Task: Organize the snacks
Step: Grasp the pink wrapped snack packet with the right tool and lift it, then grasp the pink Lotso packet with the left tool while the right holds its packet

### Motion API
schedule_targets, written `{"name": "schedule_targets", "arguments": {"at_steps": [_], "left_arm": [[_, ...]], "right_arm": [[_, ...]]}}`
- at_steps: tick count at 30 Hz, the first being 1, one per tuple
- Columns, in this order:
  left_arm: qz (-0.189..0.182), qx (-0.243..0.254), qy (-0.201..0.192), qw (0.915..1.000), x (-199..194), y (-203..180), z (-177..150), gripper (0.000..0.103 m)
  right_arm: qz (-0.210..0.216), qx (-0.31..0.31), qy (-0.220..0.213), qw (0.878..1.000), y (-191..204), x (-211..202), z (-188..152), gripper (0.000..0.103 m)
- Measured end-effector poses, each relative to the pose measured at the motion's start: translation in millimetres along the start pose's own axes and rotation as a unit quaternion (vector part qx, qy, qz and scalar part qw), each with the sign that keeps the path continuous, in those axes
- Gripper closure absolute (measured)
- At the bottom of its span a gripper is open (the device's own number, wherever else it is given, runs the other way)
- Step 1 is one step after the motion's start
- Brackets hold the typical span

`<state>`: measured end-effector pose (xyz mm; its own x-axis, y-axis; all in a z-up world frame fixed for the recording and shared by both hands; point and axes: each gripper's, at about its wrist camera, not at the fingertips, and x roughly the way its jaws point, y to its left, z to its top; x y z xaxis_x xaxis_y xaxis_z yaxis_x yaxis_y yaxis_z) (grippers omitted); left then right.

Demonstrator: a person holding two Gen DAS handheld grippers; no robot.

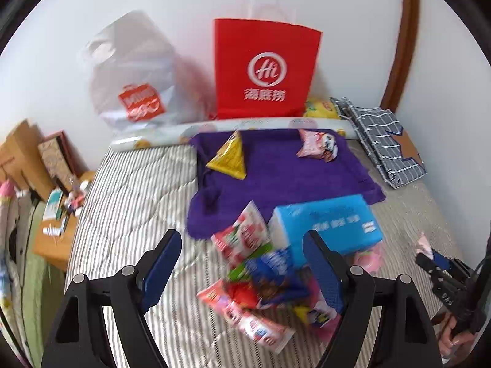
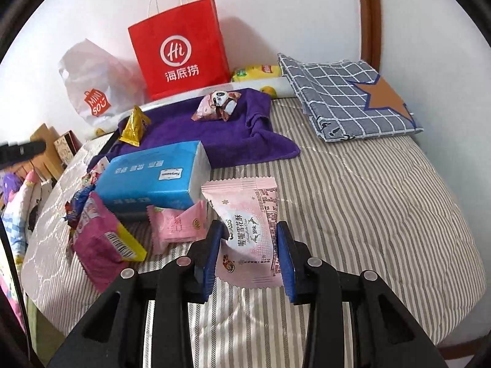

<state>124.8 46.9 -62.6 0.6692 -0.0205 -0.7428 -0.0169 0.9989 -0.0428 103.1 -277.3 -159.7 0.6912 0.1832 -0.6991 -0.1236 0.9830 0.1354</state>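
On the striped bed, jaws outward:
right jaws: narrow; blue pads pinch the pink snack packet (image 2: 245,236) by its two side edges; the right gripper (image 2: 249,256) has it
packet state: hangs upright between the pads, looks lifted off the quilt; lower corner droops, so the grip is on thin film only
left jaws: wide; nothing between the pads of the left gripper (image 1: 242,271); it hovers over the snack pile (image 1: 260,288), no contact visible
pile: red-white, blue and pink wrappers overlapping just beside the blue tissue pack (image 1: 328,224); view is blurred, can't count them
beside right jaws: small pink sachet (image 2: 179,224) and magenta bag (image 2: 101,242), both flat on the quilt near the tissue pack
drop zone (my read): purple towel (image 2: 214,132); gold triangle pack (image 2: 135,125) and panda packet (image 2: 219,102) already sit on it, well apart
farther out: red paper bag (image 2: 178,58) and white plastic bag (image 2: 92,89) against the wall; checked cloth (image 2: 343,98) off to the side
how to do it well: keep the pinch steady; carry the packet clear above the tissue pack; set it on bare purple, not on the panda packet; release only once it rests flat
left next: go for one top wrapper, not the stack; a wide-jaw scoop likely drags neighbours
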Motion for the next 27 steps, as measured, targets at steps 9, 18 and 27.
{"name": "schedule_targets", "arguments": {"at_steps": [9, 18, 27], "left_arm": [[0.009, -0.015, 0.054, 0.9984, 15, 22, -43, 0.023], [-0.029, -0.03, 0.101, 0.994, 46, 22, -71, 0.024], [-0.059, -0.056, 0.129, 0.9883, 73, 21, -77, 0.046]], "right_arm": [[0.017, 0.012, -0.009, 1.0, 6, -19, -15, 0.068], [0.005, -0.019, -0.021, 1.0, 23, -30, -19, 0.068], [0.001, -0.014, -0.005, 1.0, 22, -18, -24, 0.068]]}}
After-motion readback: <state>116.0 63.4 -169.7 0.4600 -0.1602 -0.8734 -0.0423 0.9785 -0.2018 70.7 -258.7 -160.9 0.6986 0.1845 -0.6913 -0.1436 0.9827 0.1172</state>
